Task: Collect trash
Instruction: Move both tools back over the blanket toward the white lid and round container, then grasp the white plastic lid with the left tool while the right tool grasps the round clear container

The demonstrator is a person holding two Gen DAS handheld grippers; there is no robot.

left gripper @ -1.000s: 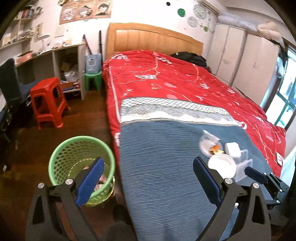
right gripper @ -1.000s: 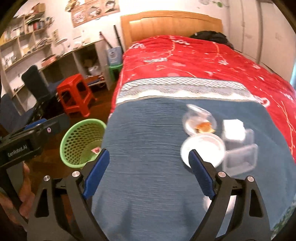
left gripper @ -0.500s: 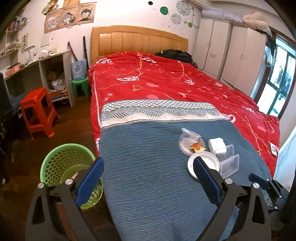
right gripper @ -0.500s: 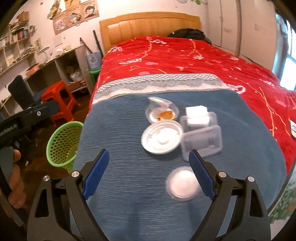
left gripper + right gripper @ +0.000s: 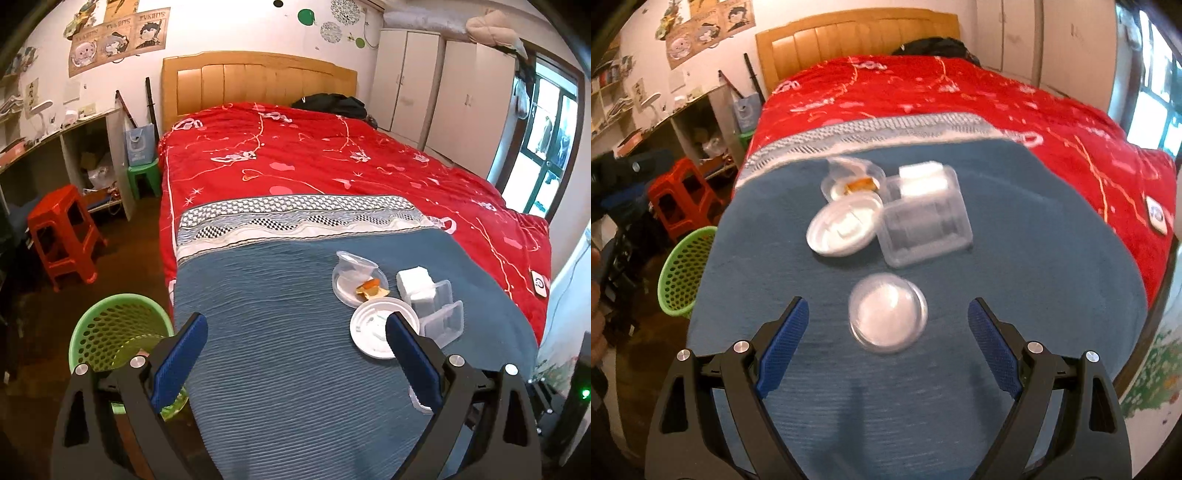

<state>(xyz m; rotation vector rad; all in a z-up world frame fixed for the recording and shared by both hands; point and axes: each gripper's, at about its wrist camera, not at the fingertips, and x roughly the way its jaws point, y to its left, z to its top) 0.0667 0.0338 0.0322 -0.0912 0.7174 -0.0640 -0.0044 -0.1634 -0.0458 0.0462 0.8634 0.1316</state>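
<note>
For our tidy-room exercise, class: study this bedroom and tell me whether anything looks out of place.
Yes: takeaway litter sits on the bed's blue blanket: a clear bowl with food scraps, a white lid, a clear box and a round clear lid. It belongs in the green basket on the floor beside the bed.

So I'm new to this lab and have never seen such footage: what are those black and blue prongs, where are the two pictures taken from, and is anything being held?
There is no robot here. A person carries a hand-held two-finger gripper in each hand, with a wide-angle camera on each looking along its fingers. One picture is from the left gripper, the other from the right gripper. The prongs are their blue-padded fingers. Both stand wide open and hold nothing. On the blue blanket lie the trash: a round clear lid nearest the right gripper, a white lid, a clear rectangular box, and a small dish with an orange scrap. A green basket stands on the floor beside the bed.
</note>
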